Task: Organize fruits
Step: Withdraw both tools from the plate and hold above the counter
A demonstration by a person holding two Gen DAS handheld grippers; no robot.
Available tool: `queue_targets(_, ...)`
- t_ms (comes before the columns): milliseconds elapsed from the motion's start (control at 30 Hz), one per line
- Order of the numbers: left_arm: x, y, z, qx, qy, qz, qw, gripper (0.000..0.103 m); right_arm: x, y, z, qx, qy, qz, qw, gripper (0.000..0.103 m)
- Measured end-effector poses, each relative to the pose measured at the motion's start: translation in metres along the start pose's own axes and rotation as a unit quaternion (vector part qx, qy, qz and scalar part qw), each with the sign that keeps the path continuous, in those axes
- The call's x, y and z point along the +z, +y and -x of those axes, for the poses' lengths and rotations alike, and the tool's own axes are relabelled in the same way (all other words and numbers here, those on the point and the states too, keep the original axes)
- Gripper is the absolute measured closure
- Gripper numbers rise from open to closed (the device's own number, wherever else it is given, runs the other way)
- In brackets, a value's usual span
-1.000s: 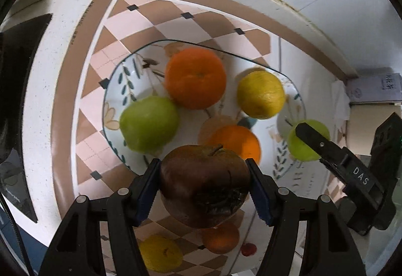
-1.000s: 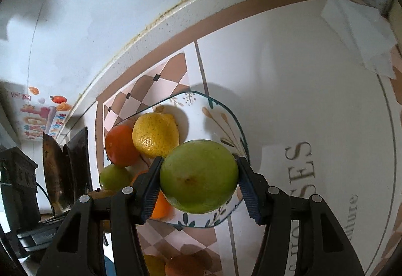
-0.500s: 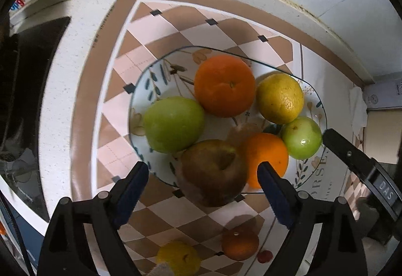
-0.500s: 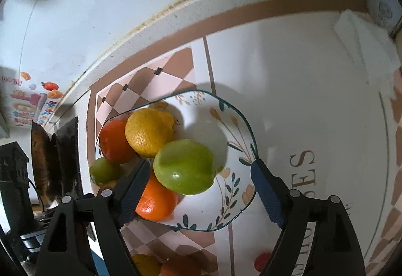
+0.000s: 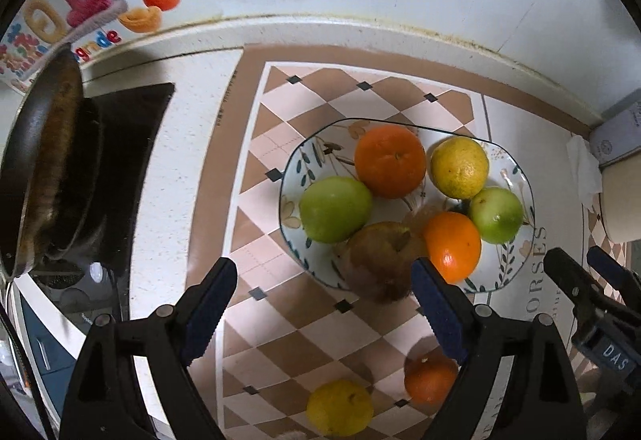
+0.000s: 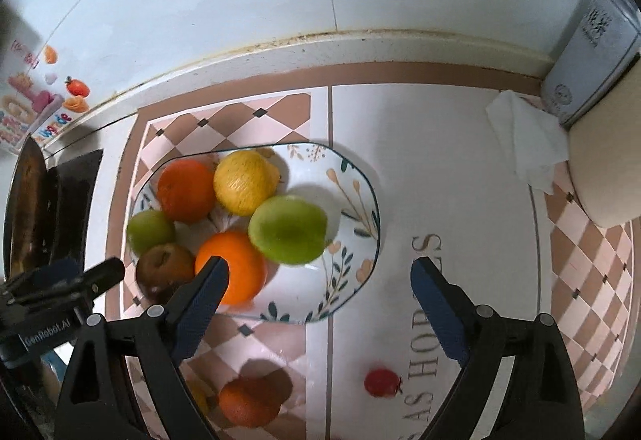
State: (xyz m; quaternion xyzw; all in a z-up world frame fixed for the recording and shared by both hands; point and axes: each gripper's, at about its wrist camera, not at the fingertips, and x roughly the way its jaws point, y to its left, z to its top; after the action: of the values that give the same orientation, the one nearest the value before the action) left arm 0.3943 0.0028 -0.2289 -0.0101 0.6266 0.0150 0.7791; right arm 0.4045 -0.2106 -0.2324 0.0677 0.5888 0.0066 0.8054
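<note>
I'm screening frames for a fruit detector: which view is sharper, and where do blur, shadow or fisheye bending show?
Left wrist view: sharp; the plate and its fruit are crisp; the counter's back edge bows.
Right wrist view: softer; the green apple is smeared at its edges; the loose orange lies in shadow below.

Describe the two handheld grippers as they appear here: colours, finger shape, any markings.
Both are alike. The left gripper and the right gripper have black angular plastic frames with round silver rivets, and their tapering fingers carry dark blue ribbed pads. White lettering shows on each body seen from the other's camera: "DAS" on the right, "GenRobot.AI" on the left. No cables, hands or sleeves show.
</note>
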Motion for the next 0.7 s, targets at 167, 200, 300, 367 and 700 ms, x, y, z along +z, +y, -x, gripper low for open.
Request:
queue_targets(167, -0.019, 0.002, 0.031, 0.004, -0.035, -0.014, 0.9993, 0.014, -0.023, 0.007, 0.03, -0.002, -0.021, 0.007, 1.0, 0.009)
queue_targets(200, -0.023, 0.002, 0.036, 0.004, -0.044, -0.017, 0.9989, 0.014, -0.028, 0.009, 0.037, -0.003, -0.028, 0.008, 1.0, 0.009)
queue_targets(300, -0.037, 0.005, 0.059, -0.001, -0.071, -0.025, 0.9971, 0.014, -0.042, 0.012, 0.065, -0.004, -0.052, 0.008, 0.999, 0.009)
queue_targets(367, -0.045, 0.007, 0.073, -0.005, -0.088, -0.029, 0.9957, 0.014, -0.051, 0.013, 0.083, -0.006, -0.068, 0.008, 0.998, 0.009)
queue_targets(700, -0.092, 0.017, 0.134, -0.021, -0.152, -0.039, 0.9874, 0.014, -0.096, 0.028, 0.16, -0.008, -0.125, 0.019, 0.992, 0.009)
